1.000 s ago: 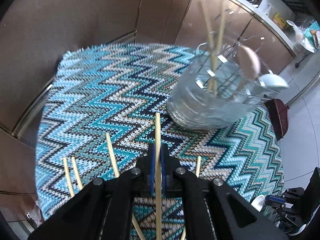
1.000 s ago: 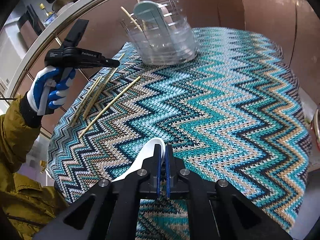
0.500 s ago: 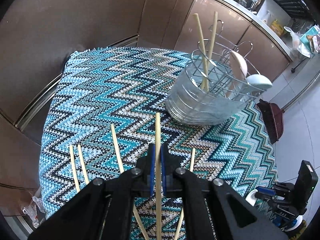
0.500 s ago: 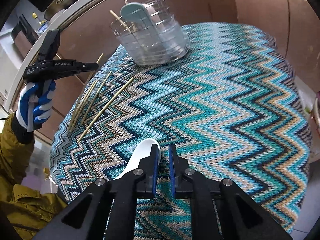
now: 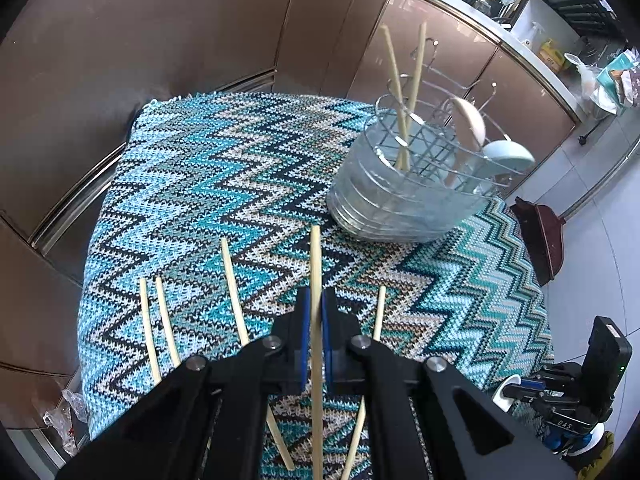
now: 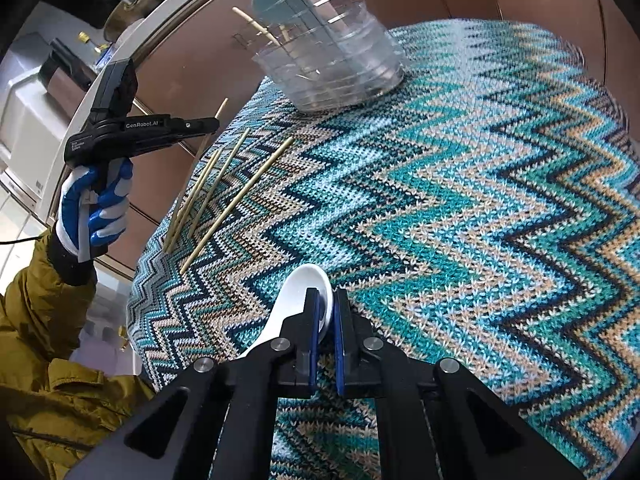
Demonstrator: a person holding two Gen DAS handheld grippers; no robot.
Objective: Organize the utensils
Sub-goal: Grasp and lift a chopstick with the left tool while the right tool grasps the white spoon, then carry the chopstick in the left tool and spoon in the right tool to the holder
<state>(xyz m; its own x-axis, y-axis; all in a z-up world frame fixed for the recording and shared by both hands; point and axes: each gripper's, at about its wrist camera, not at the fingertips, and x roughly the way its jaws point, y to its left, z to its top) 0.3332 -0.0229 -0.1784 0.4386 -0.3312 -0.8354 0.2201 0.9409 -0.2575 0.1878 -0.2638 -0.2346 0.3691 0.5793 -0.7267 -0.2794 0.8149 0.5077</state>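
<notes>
Wooden stick (image 5: 315, 280) pinched in left gripper (image 5: 315, 308), wire basket (image 5: 404, 192) ahead. Right gripper (image 6: 326, 312), slightly spread, straddles smooth white spoon (image 6: 298, 300).

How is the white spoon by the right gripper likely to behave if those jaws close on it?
The white spoon looks glossy and smooth, probably ceramic or hard plastic, so it may slip between the right gripper pads. It seems rigid, unlikely to flex, and perhaps chippable if dropped. Its curved bowl lies on the knit cloth, which should keep it from sliding much.
</notes>
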